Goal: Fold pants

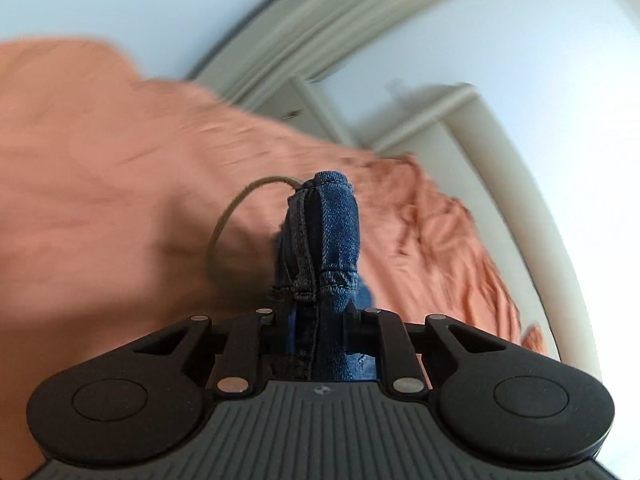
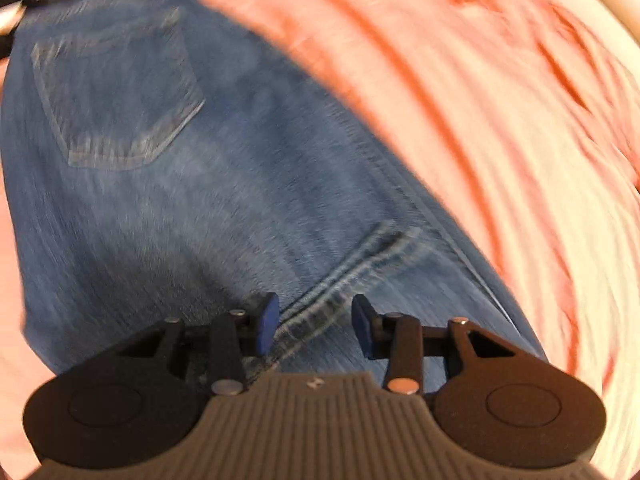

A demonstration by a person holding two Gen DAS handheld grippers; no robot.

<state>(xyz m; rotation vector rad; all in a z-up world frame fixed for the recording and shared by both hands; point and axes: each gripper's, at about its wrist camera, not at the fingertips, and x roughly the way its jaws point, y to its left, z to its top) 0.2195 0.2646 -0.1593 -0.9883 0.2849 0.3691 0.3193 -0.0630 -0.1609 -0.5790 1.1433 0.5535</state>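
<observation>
**Ana:** Left gripper [image 1: 320, 320] right up in the lens, jaws clamped on a bunched hem of the jeans [image 1: 328, 232], denim sticking up between them, a loose thread [image 1: 224, 220] curling off to one side.

**Ben:** And the right gripper [image 2: 316, 320]?

**Ana:** Jaws apart, blue pads [image 2: 267, 322] hanging just over the seam [image 2: 352, 268], nothing between them. It points steeply down at the seat of the jeans, which lie spread on the salmon bedsheet [image 2: 460, 80].

**Ben:** So what makes this fold go well?

**Ana:** I'd say keep that left pinch deep on both hem layers, carry it high enough that the leg clears the sheet, and let the right one pin or grip near the seam so the body doesn't drag.

**Ben:** The jeans themselves?

**Ana:** Mid-blue, faded, back pocket [image 2: 116, 96] facing up, double-stitched seam. Heavy cloth; it should hold a crease, though both views are blurred.
</observation>
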